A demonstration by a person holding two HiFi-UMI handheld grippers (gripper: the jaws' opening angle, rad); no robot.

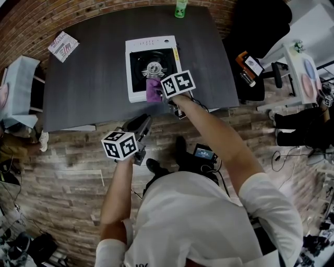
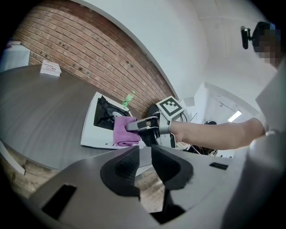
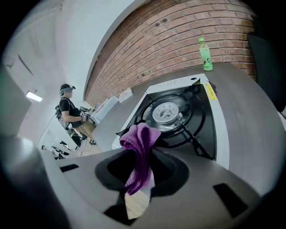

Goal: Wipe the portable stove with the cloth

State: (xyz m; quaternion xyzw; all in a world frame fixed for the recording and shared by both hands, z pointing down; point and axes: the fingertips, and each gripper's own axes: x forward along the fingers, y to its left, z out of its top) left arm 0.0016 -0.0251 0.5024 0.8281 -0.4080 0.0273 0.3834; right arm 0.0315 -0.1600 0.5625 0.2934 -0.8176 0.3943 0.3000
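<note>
1 purple cloth [image 3: 142, 143] clamped in right gripper [image 3: 140, 167], at portable stove [image 1: 135, 95] near rim by desk [image 1: 78, 88] near edge; burner [image 3: 166, 112] straight ahead; left gripper [image 2: 143, 156] slightly apart, empty, off desk.

Dark table [image 1: 78, 94] against brick
A green bottle [image 1: 180, 8] stands at the table's far edge; a printed packet [image 1: 63, 46] lies near its far-left corner; brick wall [image 3: 178, 27] behind.

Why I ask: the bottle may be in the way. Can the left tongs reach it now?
Probably not without stepping closer. The left tongs hover empty at the table's near edge; the bottle stands at the far edge, beyond the stove.
</note>
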